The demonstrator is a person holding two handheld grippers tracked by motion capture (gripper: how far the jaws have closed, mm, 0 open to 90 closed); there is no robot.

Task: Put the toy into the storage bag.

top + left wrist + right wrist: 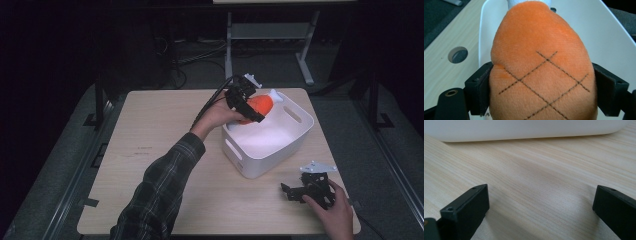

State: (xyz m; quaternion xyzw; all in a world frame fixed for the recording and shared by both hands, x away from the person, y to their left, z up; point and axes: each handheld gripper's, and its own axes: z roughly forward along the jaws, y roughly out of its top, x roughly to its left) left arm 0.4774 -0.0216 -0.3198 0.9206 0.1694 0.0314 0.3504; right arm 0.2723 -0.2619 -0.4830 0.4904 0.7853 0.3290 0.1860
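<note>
An orange plush toy (260,105) with stitched diamond lines and a white end hangs over the far corner of the white bin (295,134). My left gripper (248,107) is shut on it; in the left gripper view both black jaws squeeze the sides of the orange plush toy (541,70), left gripper (542,90), with the white bin (614,37) behind it. My right gripper (291,192) rests low on the table near the front right, a hand around it. Its jaws stand wide apart in the right gripper view, right gripper (541,207), with nothing between them.
The wooden table (155,150) spreads to the left and front of the bin. The bin's white wall (524,130) lies just ahead of the right gripper. A round hole (458,54) in the tabletop shows beside the bin. A desk frame (270,35) stands beyond the table.
</note>
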